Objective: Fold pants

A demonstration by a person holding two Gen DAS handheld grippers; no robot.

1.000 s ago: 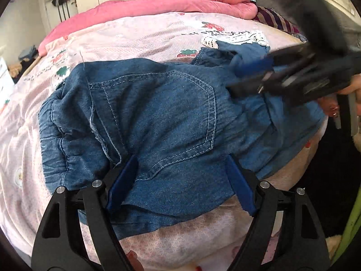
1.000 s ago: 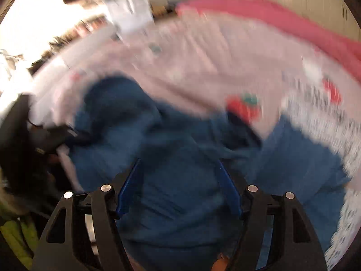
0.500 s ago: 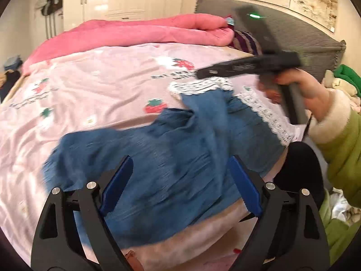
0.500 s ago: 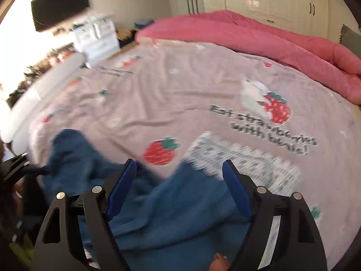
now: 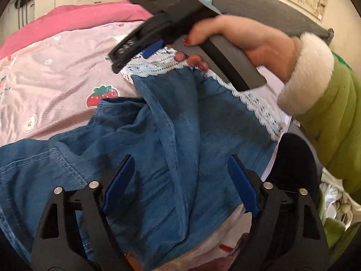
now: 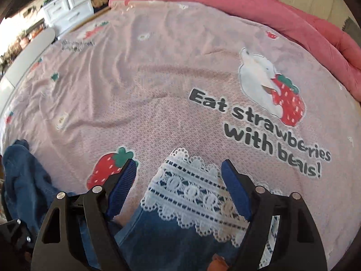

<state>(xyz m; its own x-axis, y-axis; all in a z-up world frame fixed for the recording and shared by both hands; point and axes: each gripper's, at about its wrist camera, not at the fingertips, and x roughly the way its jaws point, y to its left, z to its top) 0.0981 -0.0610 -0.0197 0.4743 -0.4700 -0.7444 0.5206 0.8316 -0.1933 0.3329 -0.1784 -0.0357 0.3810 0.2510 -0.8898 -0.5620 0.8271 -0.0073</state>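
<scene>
Left tongs (image 5: 179, 189): yours, jaws wide but closing a little, nothing pinched; blue pads hover over the denim with cloth showing between them, no pad pressing it.
Right tongs (image 6: 179, 185): jaws wide too, closing slightly, empty; the lace hem (image 6: 191, 192) sits between the pads but is not gripped, as far as the right wrist view shows.
Pants (image 5: 158, 149): blue denim, spread rumpled near the edge of the bed, legs running away from you toward the lace cuffs, a long seam ridge down the middle.
Why there: looks like you are lining up on the cuff end, likely to take the hem and bring it back over the seat; that is a guess from the pose.
Fold state: not yet folded flat; loose bunch of denim (image 6: 24, 180) at far left in the right wrist view.
Right hand (image 5: 237, 38): wrapped round the grey handle, fingers on the trigger, gripper tilted down at the cuff; white fleece cuff and green sleeve (image 5: 334, 103) behind it.
Left hand: hidden behind the camera; tongs angled down over mid-leg.
Bed (image 6: 158, 79): pink strawberry sheet, mostly bare beyond the cuffs.
Pink quilt (image 6: 248, 2): heaped along the far side, well apart.
</scene>
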